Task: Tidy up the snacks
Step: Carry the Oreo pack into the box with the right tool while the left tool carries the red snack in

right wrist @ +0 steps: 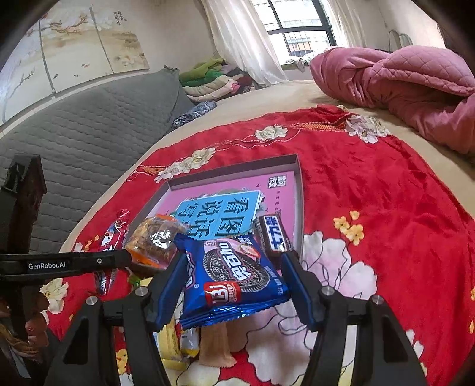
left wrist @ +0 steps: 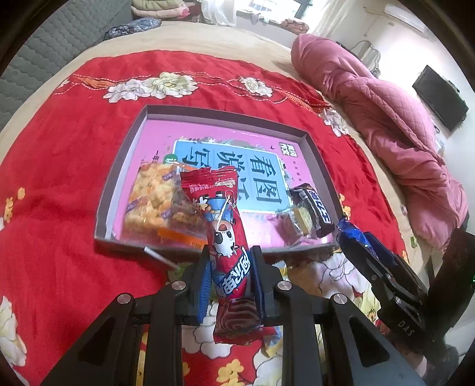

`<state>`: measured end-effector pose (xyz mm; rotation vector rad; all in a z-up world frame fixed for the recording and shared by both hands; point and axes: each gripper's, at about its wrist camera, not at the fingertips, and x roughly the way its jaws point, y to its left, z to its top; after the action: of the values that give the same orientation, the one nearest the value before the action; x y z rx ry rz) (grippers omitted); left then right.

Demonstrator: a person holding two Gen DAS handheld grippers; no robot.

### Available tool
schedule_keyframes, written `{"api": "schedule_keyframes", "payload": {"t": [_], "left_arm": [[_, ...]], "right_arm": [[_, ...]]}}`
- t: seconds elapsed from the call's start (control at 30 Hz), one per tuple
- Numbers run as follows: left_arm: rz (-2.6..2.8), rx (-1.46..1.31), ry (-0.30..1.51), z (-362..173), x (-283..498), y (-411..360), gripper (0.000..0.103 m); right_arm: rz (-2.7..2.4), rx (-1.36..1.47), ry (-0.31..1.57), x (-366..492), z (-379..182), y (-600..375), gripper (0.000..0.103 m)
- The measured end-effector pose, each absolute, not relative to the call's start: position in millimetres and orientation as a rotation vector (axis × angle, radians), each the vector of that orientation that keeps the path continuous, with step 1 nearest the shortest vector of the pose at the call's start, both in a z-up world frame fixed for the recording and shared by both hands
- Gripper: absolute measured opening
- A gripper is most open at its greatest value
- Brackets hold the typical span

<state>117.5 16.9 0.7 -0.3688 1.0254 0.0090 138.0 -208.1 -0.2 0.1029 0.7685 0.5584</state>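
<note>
While I'm working over the red floral blanket (left wrist: 74, 166) on this bed, my left gripper (left wrist: 230, 273) is clamping a red snack stick (left wrist: 227, 237) just above the near rim of the shallow box (left wrist: 118, 169). My right gripper (right wrist: 234, 285) is squeezing a blue cookie pack (right wrist: 234, 273) near that box, a pink quilt (right wrist: 400, 86) bunching up beyond and a curtained window (right wrist: 299, 26) glowing behind.

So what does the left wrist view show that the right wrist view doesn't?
Only the left wrist view shows a black screen on the wall. Only the right wrist view shows the window plainly and the yellow packets under the blue cookie pack. Both show the pink-lined box, the red candy pack and the pink quilt.
</note>
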Motion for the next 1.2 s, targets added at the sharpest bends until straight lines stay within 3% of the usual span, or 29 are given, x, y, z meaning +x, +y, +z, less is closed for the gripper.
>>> {"api": "schedule_keyframes", "payload": {"t": [1.2], "left_arm": [[-0.077,-0.36,1.094,-28,184,-2,0.025]], "right_arm": [[0.459,-0.023,0.751,184,-30,-179,0.066]]}}
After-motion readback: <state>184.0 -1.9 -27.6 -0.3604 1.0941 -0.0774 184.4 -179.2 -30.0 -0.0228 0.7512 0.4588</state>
